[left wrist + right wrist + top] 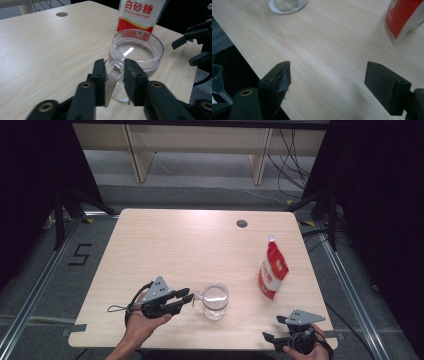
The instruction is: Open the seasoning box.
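The glass mug (216,300), sat near the table's (165,245) six o'clock edge, is gripped by its handle (115,75) in the left gripper (189,297), probably so it's kept steady. The right gripper (272,329) is held wide open, nothing in it, at five o'clock below the sugar bag (273,269).

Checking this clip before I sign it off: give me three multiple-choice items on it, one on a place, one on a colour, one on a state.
1. Where does the sugar bag stand relative to the glass cup in the high view?
A. left of it
B. right of it
C. inside it

2. What colours is the sugar bag?
A. red and white
B. blue and yellow
C. green

3. How are the left tongs?
A. wide open above the table
B. closed on the cup's handle
C. gripping the bag

Answers: 1 B, the bag stands toward the table's right edge. 2 A, red lower part, white top. 3 B, both pads sit against the clear handle.
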`<state>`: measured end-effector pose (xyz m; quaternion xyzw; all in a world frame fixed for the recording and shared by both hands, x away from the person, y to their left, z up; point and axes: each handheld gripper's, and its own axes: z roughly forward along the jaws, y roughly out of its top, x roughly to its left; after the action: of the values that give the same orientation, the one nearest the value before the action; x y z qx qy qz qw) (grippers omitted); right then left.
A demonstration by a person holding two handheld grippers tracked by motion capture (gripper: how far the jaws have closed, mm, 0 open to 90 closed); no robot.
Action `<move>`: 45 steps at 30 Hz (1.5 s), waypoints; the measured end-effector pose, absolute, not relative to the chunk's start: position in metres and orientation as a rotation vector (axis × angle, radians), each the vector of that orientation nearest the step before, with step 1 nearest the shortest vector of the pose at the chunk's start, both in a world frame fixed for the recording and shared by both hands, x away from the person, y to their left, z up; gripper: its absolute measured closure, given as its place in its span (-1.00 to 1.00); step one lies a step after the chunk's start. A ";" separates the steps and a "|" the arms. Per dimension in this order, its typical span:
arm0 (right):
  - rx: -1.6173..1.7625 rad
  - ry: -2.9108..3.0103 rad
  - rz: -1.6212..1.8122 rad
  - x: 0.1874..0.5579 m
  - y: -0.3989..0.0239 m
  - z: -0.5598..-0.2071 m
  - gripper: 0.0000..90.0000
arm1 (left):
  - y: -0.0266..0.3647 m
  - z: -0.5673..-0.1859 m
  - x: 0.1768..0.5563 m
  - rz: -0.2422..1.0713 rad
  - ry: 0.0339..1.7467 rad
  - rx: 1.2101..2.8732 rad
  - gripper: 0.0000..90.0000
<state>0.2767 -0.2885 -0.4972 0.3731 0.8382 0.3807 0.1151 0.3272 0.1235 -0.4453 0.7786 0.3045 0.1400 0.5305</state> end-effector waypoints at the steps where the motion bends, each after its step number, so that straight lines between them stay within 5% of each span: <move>1: 1.093 2.450 1.111 0.276 -0.288 -0.497 -0.49 | 0.122 -0.445 0.328 0.344 0.732 1.858 0.72; 11: 1.080 2.455 1.115 0.277 -0.288 -0.496 -0.46 | 0.109 -0.442 0.335 0.360 0.711 1.866 0.96; 35: 1.026 2.428 1.134 0.278 -0.281 -0.492 -0.41 | 0.105 -0.448 0.335 0.351 0.714 1.870 0.94; 45: 0.952 2.429 1.180 0.283 -0.270 -0.488 -0.17 | 0.105 -0.448 0.335 0.358 0.708 1.866 0.94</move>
<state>0.2826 -0.2704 -0.4882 0.3294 0.8401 0.4080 0.1387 0.3348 0.1049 -0.4483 0.7812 0.2965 0.1499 0.5286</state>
